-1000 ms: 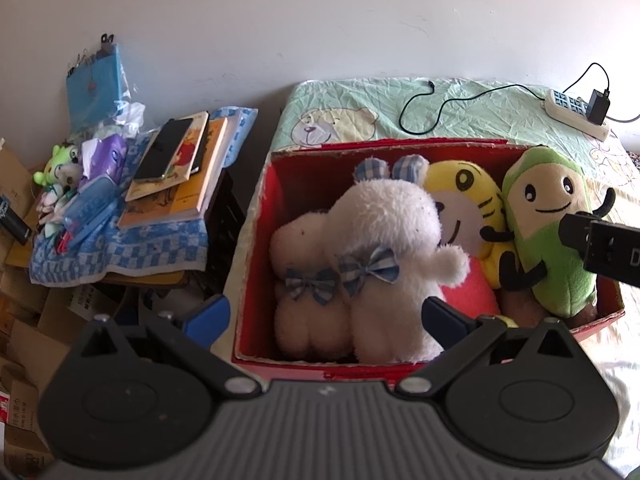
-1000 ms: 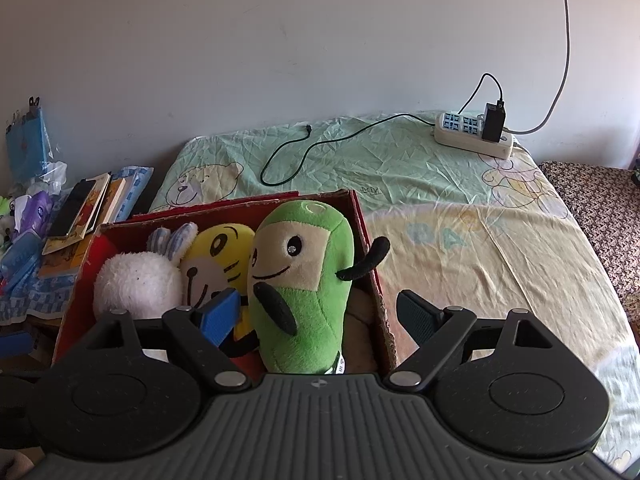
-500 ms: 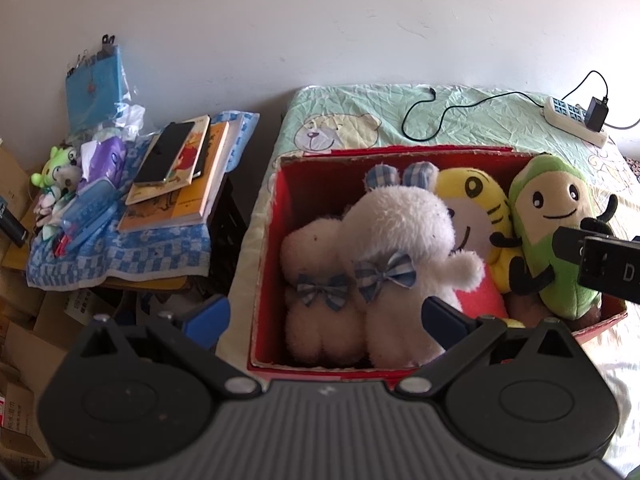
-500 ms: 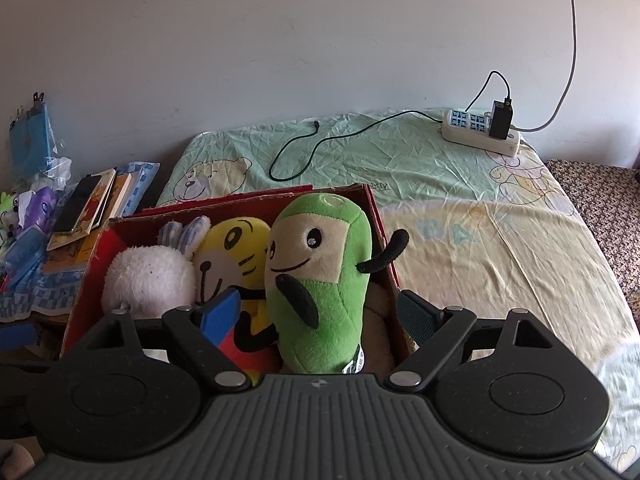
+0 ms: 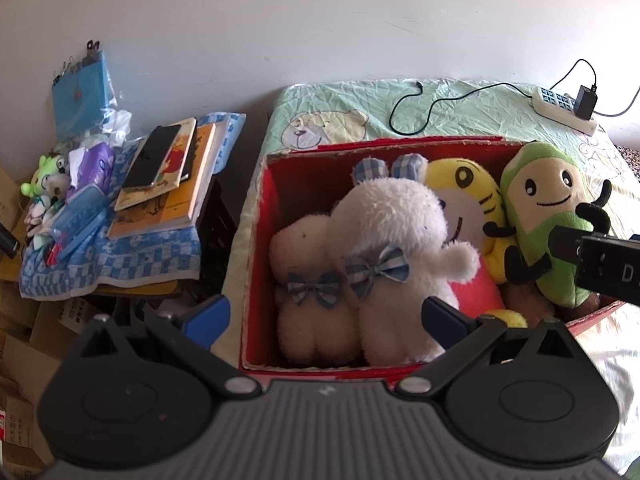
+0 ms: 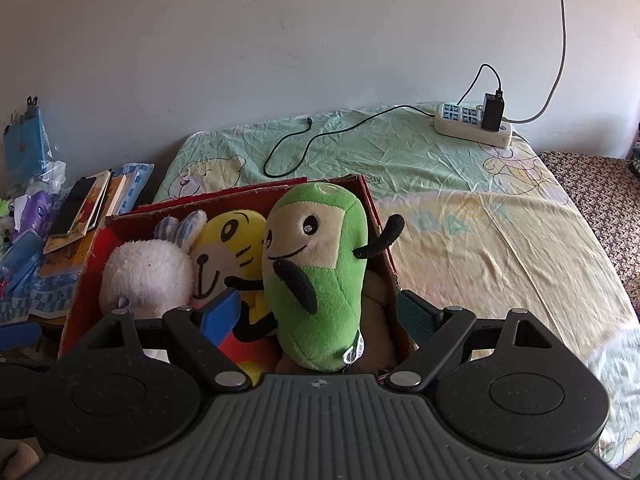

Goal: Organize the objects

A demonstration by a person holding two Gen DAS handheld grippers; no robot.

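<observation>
Packing: soft toys sit in the red box (image 5: 262, 264) on the bed (image 6: 480, 220); judged nearly done, step in hand is settling the last toy.
Side table (image 5: 112, 268), left of the box: books (image 5: 168, 184), a phone (image 5: 152, 156), small clutter; not in play.
Left tongs (image 5: 324, 314): spread wide, holding nothing; one blue pad hangs outside the box's left wall, the other over the white rabbit (image 5: 396, 236). Contact with the rabbit cannot be told.
White rabbit: left half of the box, a smaller white toy (image 5: 308, 276) beside it, both with checked bows.
Yellow tiger (image 6: 228, 248): mid-box, wedged between rabbit and green toy.
Green toy (image 6: 316, 276): right end of the box, upright, leaning on the tiger, top above the rim.
Right tongs (image 6: 318, 314): spread wide either side of the green toy's lower body, pinching nothing; whether the pads (image 6: 220, 314) brush it cannot be told.
Method (judgement): close low on the green toy, press it down gently so it seats below the rim; keep the right pad clear of the cardboard wall; avoid dragging the tiger's arm.
Power strip (image 6: 472, 124): far right of the box, well apart.
</observation>
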